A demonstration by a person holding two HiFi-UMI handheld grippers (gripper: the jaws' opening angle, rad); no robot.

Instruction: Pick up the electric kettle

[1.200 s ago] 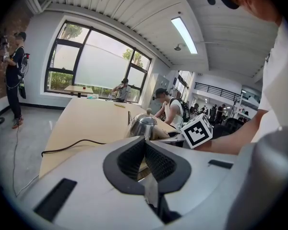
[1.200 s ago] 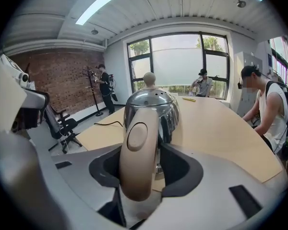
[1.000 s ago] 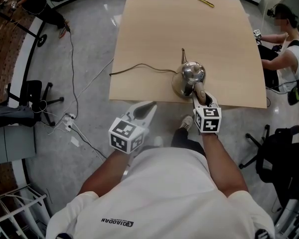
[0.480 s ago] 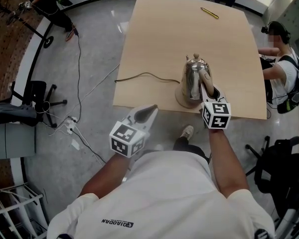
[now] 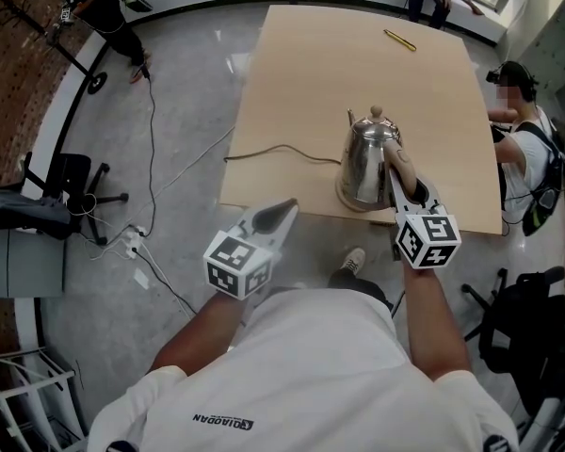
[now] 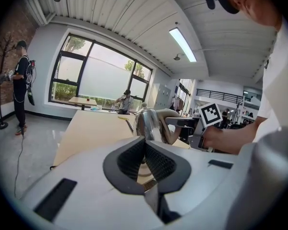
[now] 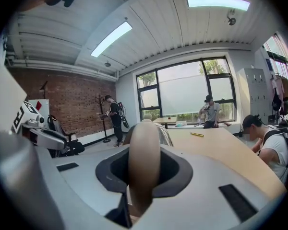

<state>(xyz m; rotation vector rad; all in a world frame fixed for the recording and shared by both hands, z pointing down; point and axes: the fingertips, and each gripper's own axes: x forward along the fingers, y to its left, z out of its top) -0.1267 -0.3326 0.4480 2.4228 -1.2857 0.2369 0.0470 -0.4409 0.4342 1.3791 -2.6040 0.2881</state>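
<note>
You are mid-lift: your right gripper (image 5: 404, 175), its jaws just closed in, clamps the tan handle (image 7: 143, 145) of the electric kettle (image 5: 365, 158). The kettle stands upright at your 1 o'clock over the table's (image 5: 311, 83) near edge, seemingly just clear of its base (image 5: 349, 199). Raise it level next, while your left gripper (image 5: 282, 207) waits pinched together and empty at 11 o'clock. The kettle is polished steel with a knobbed lid, its spout towards 11 o'clock.

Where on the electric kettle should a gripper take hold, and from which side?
The tan handle, approached from the near table edge, opposite the spout: it arches clear of the wide, rounded steel body and is slim enough for jaws.
</note>
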